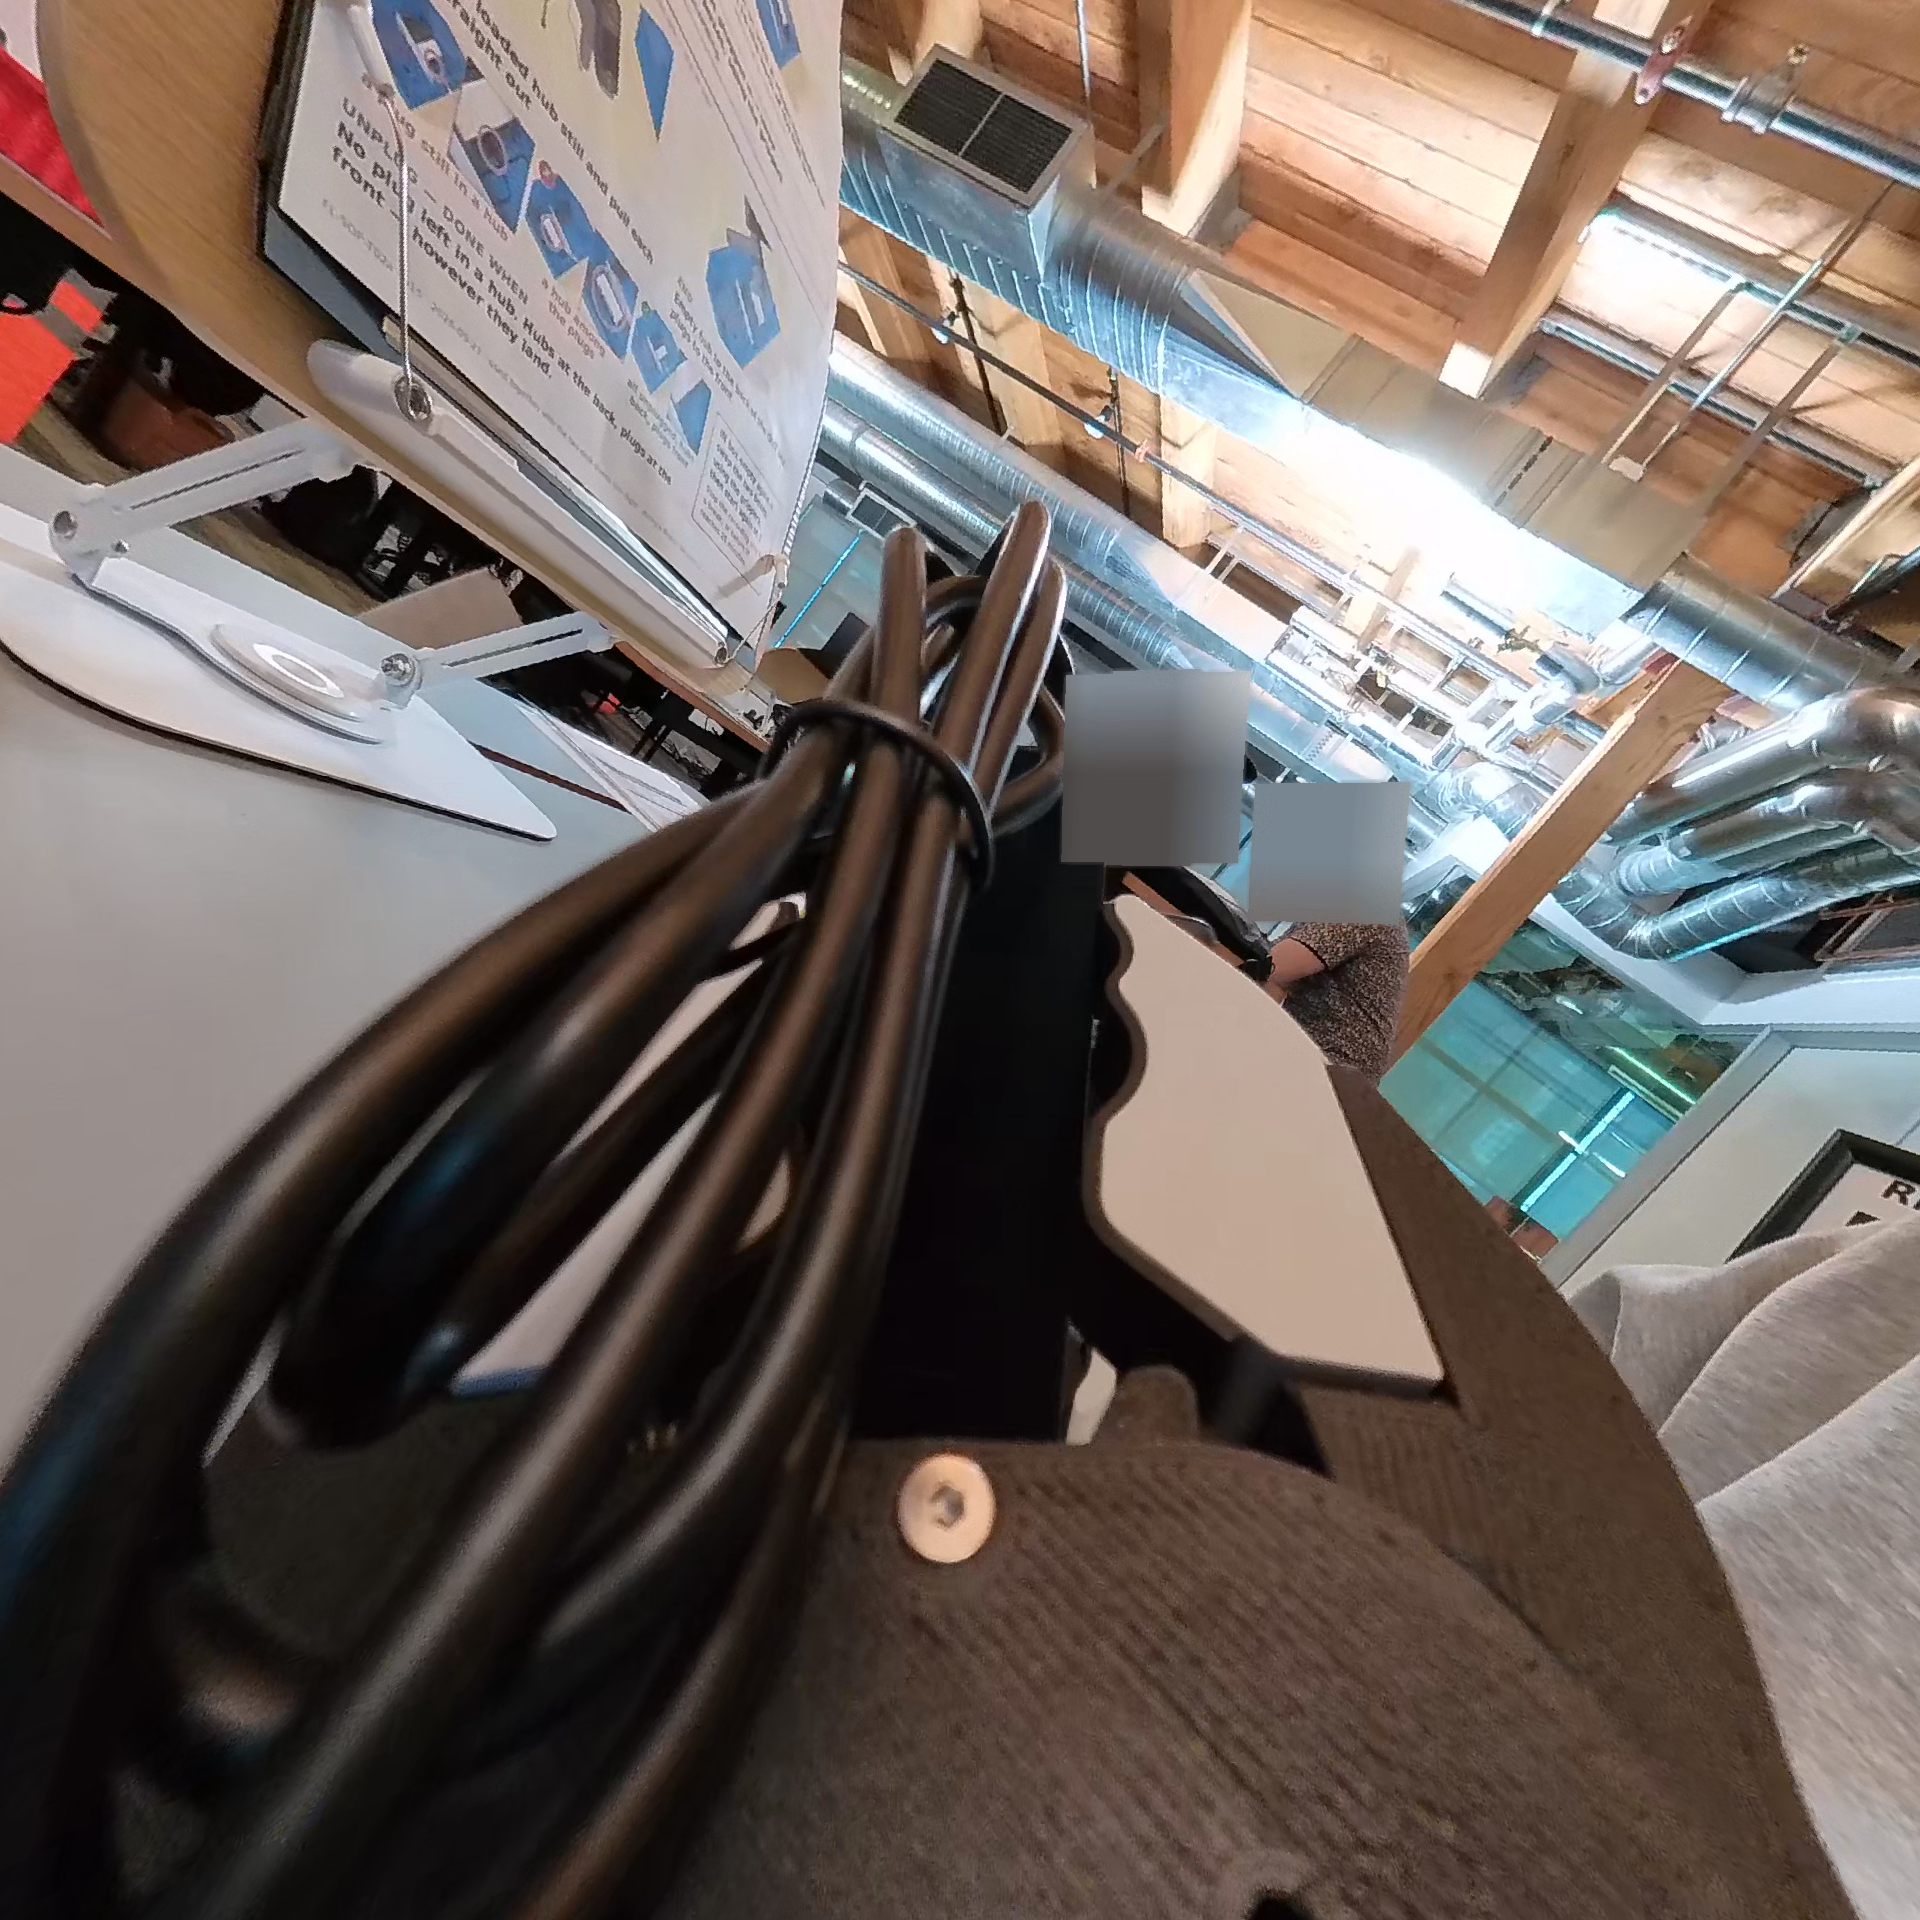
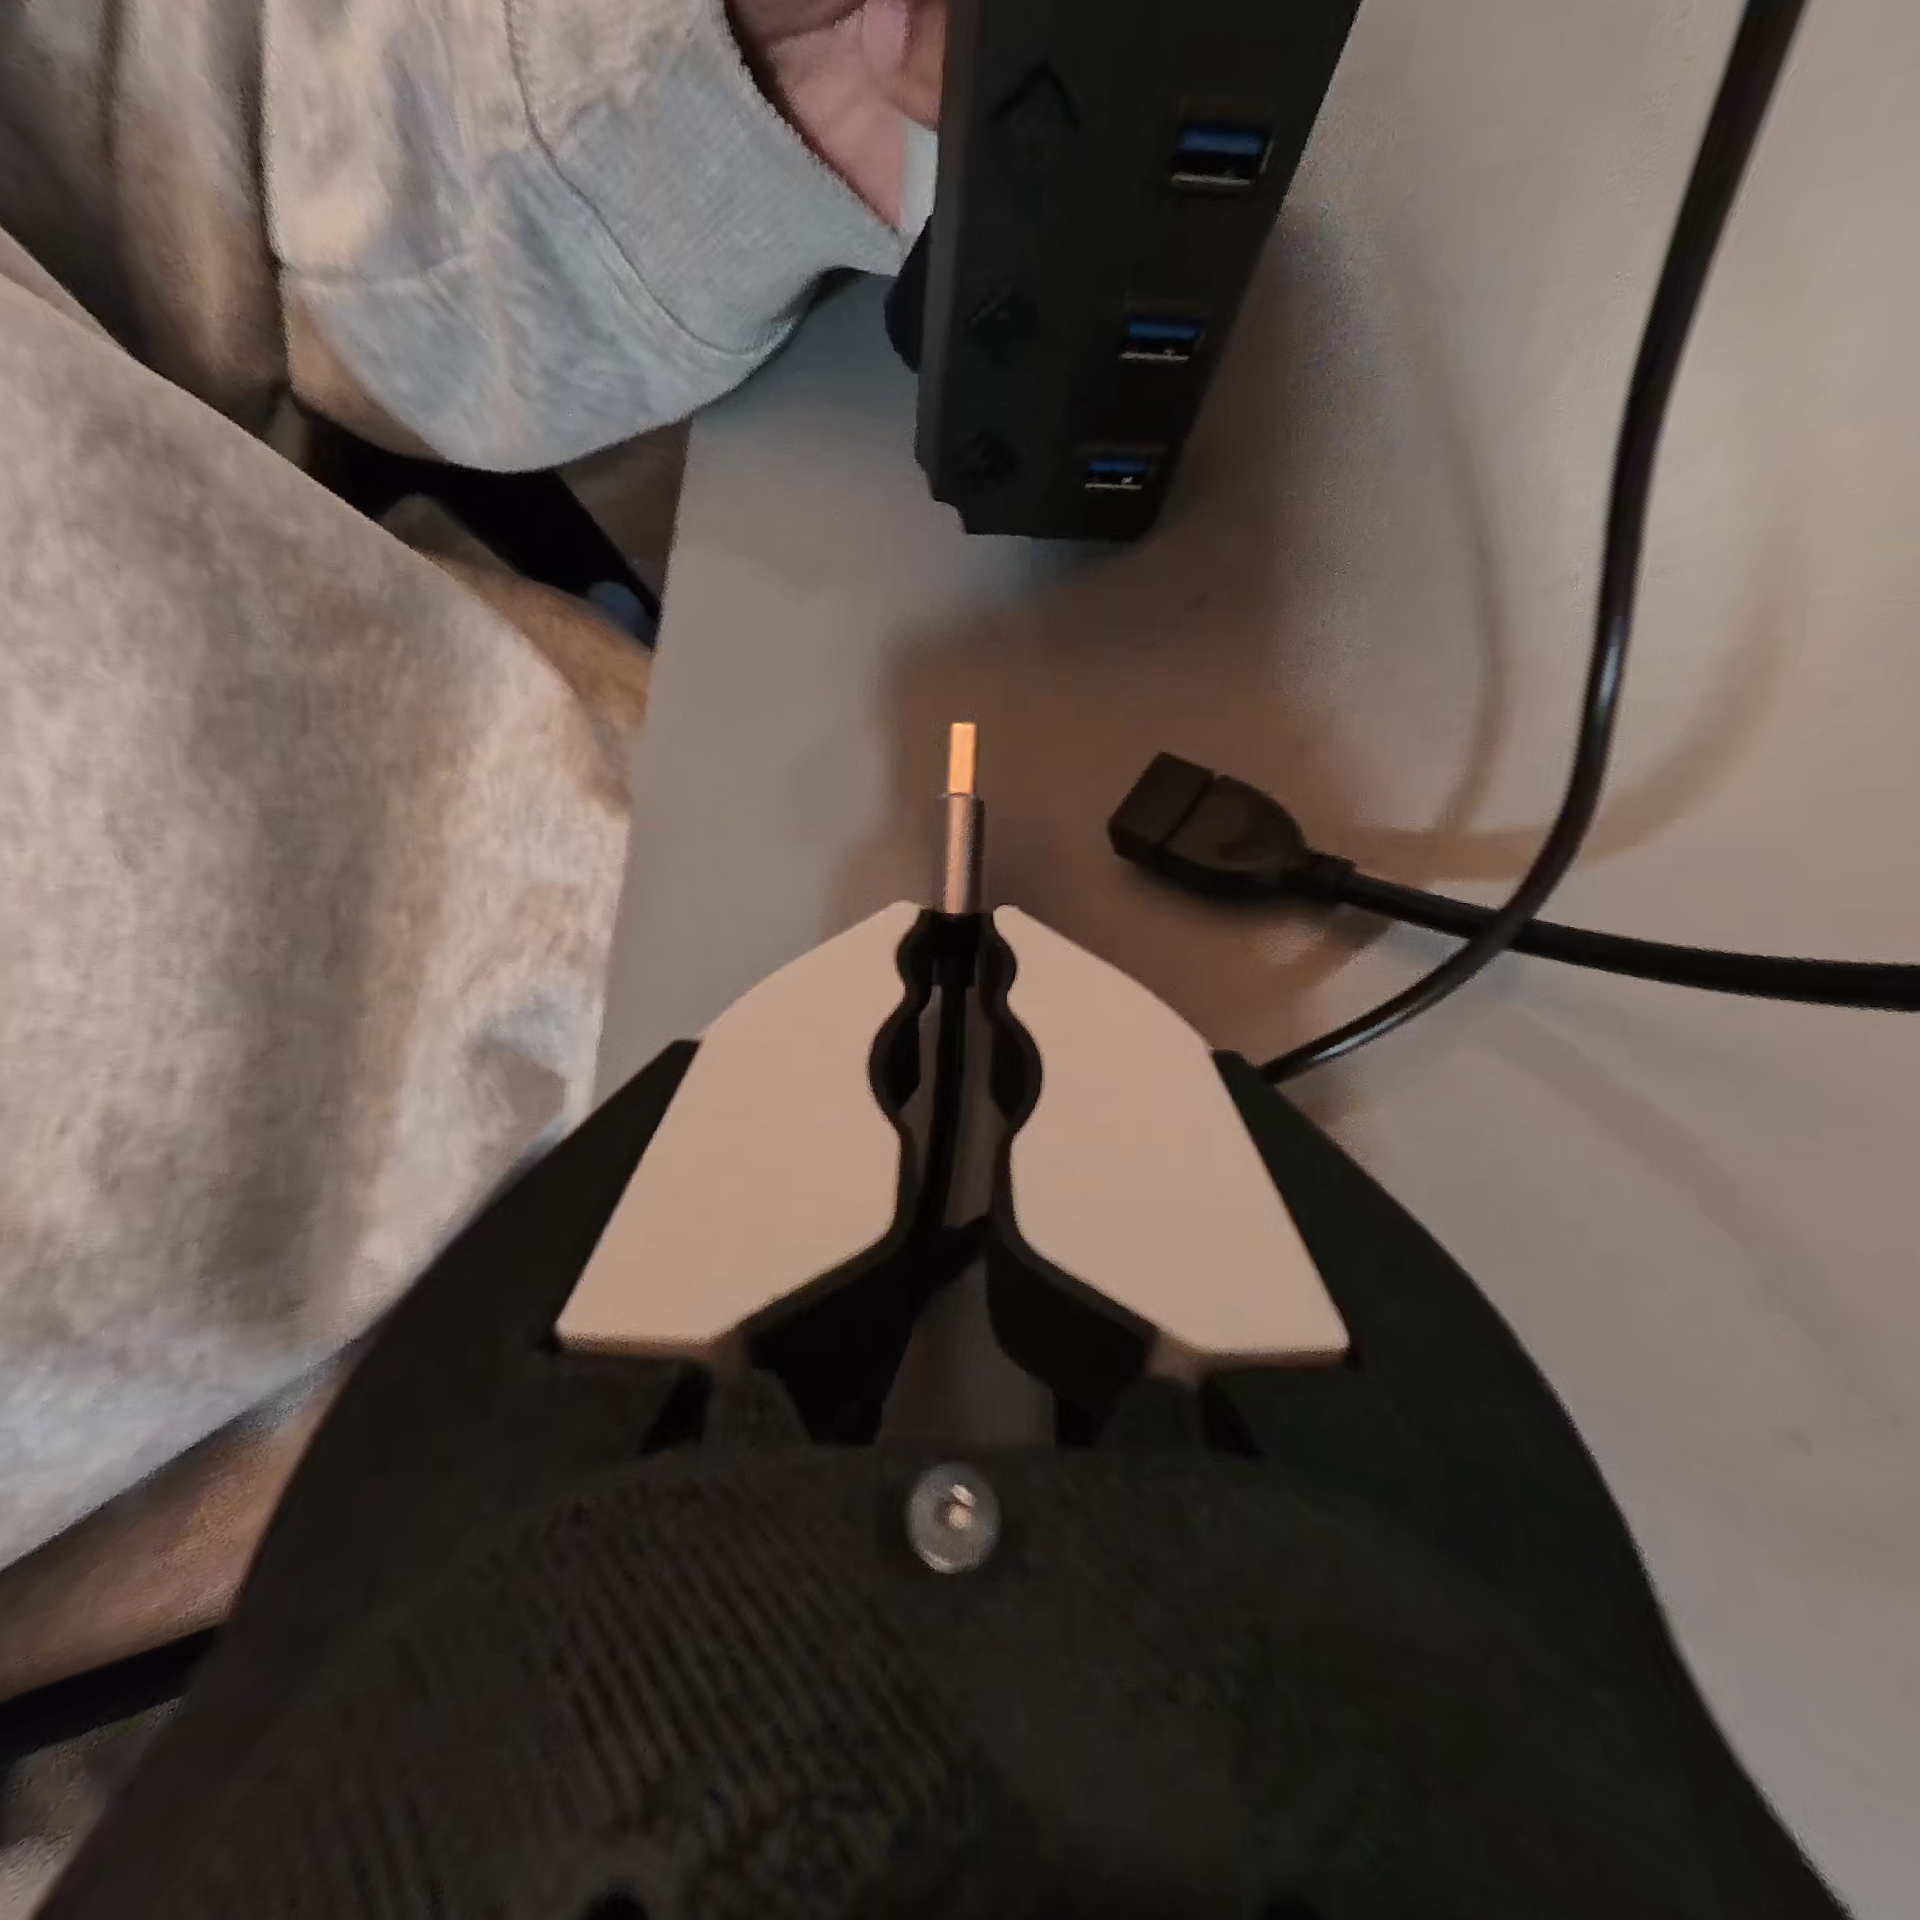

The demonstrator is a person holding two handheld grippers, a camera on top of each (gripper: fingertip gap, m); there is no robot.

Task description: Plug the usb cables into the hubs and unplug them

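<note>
In the right wrist view, my right gripper is shut on a USB plug. Its metal tip points forward, toward the black hub held upright a short way ahead. The hub shows three empty blue ports on its right face, and the plug is apart from it. In the left wrist view, my left gripper is tilted up toward the ceiling and shut on the black hub. A tied bundle of black cable hides its left finger; the right pad shows.
A black cable with a socket end lies on the grey table to the right of the plug. The table's edge runs at left, beside a grey sleeve. An instruction sheet on a white stand stands at the back. One gripper's finger ends stand about 20 cm off the other's.
</note>
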